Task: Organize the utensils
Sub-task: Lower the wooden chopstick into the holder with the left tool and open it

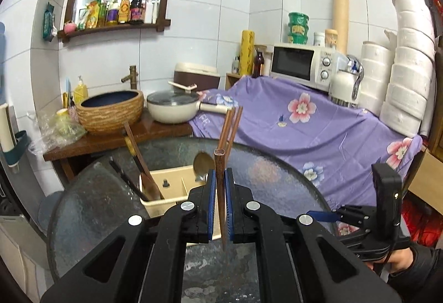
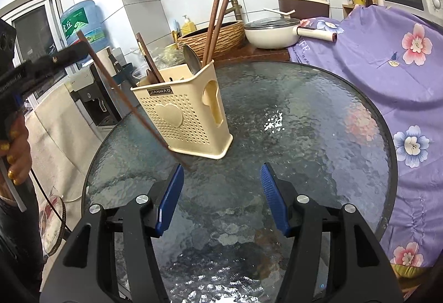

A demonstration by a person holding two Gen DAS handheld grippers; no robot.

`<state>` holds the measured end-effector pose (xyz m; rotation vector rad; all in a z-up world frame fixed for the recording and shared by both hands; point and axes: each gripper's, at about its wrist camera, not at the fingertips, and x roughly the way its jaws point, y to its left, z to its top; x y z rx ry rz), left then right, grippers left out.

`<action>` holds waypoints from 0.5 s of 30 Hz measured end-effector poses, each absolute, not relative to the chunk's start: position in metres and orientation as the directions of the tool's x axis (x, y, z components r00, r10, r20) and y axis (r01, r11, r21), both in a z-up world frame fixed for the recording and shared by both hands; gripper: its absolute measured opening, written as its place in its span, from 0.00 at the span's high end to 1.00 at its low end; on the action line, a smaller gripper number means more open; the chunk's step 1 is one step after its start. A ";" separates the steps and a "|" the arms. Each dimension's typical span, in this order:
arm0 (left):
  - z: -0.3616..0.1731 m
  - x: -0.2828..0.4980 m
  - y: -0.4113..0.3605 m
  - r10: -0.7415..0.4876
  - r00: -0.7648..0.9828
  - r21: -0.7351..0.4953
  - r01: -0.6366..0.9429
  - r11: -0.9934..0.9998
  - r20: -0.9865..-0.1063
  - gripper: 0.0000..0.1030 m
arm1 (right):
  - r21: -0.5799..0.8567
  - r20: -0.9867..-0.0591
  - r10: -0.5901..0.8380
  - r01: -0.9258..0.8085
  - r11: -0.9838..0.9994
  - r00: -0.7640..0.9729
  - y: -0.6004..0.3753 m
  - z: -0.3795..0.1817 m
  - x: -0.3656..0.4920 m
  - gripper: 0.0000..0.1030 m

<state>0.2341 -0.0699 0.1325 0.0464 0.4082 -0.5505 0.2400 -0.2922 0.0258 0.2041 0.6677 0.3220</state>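
Observation:
My left gripper is shut on a brown wooden chopstick, which stands nearly upright between the blue pads. Just beyond it a cream plastic utensil holder stands on the round glass table. In the right wrist view the holder has two brown chopsticks, a metal spoon and dark-handled utensils in it. The held chopstick slants from the left gripper down across the holder's left front. My right gripper is open over the glass, with nothing between its pads.
A purple floral cloth covers the counter right of the table. Behind stand a white pan, a woven basin, a microwave and a water dispenser. A person's hand holds the left gripper at the left edge.

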 end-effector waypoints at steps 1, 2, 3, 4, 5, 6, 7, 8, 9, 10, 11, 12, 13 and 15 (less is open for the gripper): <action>0.138 0.234 -0.069 -0.497 0.781 -0.064 0.513 0.856 -0.379 0.94 | 0.284 -0.572 0.356 -0.228 0.931 0.739 -0.292 0.028 0.241 0.44; 0.144 0.235 -0.069 -0.498 0.784 -0.064 0.514 0.856 -0.371 0.94 | 0.282 -0.573 0.356 -0.230 0.932 0.739 -0.290 0.029 0.244 0.44; 0.148 0.236 -0.068 -0.500 0.786 -0.065 0.514 0.855 -0.365 0.94 | 0.281 -0.574 0.356 -0.231 0.932 0.738 -0.289 0.029 0.245 0.44; 0.154 0.236 -0.067 -0.499 0.791 -0.065 0.511 0.857 -0.355 0.94 | 0.283 -0.575 0.357 -0.231 0.931 0.736 -0.289 0.030 0.247 0.44; 0.162 0.237 -0.066 -0.497 0.797 -0.063 0.509 0.859 -0.343 0.94 | 0.286 -0.576 0.361 -0.232 0.930 0.734 -0.288 0.030 0.249 0.44; 0.167 0.238 -0.066 -0.497 0.800 -0.060 0.509 0.859 -0.337 0.94 | 0.288 -0.577 0.364 -0.234 0.928 0.731 -0.287 0.030 0.250 0.44; 0.175 0.239 -0.066 -0.495 0.805 -0.056 0.506 0.861 -0.326 0.94 | 0.288 -0.580 0.366 -0.237 0.928 0.728 -0.285 0.029 0.251 0.44; 0.183 0.239 -0.066 -0.491 0.812 -0.046 0.504 0.862 -0.315 0.94 | 0.287 -0.581 0.367 -0.239 0.928 0.726 -0.284 0.028 0.251 0.44; 0.189 0.240 -0.066 -0.487 0.818 -0.038 0.501 0.865 -0.307 0.94 | 0.286 -0.584 0.368 -0.240 0.928 0.724 -0.283 0.026 0.251 0.44; 0.198 0.242 -0.066 -0.479 0.829 -0.030 0.493 0.870 -0.290 0.94 | 0.287 -0.587 0.370 -0.242 0.927 0.720 -0.282 0.025 0.252 0.44; 0.207 0.243 -0.064 -0.475 0.836 -0.026 0.487 0.873 -0.275 0.94 | 0.288 -0.590 0.372 -0.244 0.926 0.716 -0.281 0.023 0.253 0.44; 0.213 0.244 -0.064 -0.472 0.840 -0.021 0.485 0.874 -0.266 0.94 | 0.287 -0.594 0.373 -0.245 0.926 0.713 -0.279 0.022 0.254 0.44; 0.222 0.246 -0.063 -0.465 0.849 -0.015 0.477 0.879 -0.250 0.94 | 0.283 -0.598 0.372 -0.247 0.927 0.710 -0.277 0.020 0.254 0.44; 0.235 0.252 -0.061 -0.453 0.862 -0.014 0.462 0.887 -0.230 0.94 | 0.281 -0.604 0.374 -0.251 0.926 0.704 -0.274 0.018 0.254 0.44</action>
